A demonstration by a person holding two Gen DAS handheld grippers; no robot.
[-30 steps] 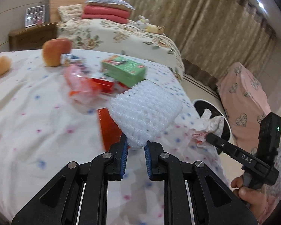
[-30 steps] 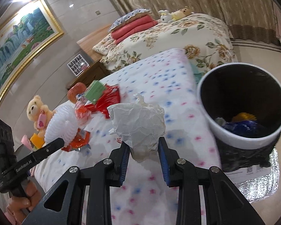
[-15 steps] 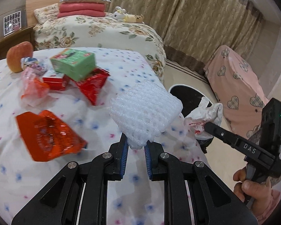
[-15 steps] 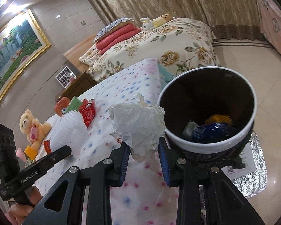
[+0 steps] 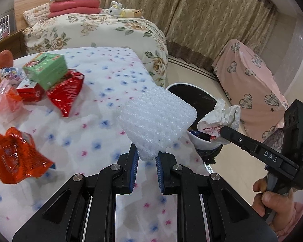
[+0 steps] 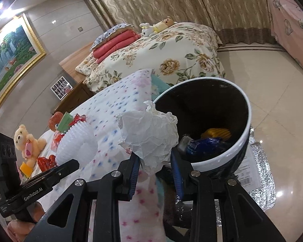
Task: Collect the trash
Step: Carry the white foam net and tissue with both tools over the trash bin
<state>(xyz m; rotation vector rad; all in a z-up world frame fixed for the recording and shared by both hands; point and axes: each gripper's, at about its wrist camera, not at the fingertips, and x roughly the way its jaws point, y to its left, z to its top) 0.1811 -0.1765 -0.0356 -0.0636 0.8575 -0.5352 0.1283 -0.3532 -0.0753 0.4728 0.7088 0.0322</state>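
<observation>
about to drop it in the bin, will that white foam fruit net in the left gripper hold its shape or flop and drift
The white foam fruit net stands upright above the left gripper, so it probably holds shape. Its open mesh looks very light; it may drift or bounce off the black bin's white rim.

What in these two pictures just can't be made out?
- Bin contents, right view: dark, partly behind crumpled paper.
- Bin's base, left view: hidden by foam net.
- Apple, left view: cut by the edge.
- Wrapper print: blurred.

The bin (image 6: 222,162) sits on the floor right off the bed's (image 5: 115,70) corner, wrappers (image 5: 14,155) and boxes (image 5: 45,69) piled on the bed, another bed (image 5: 103,30) behind.
</observation>
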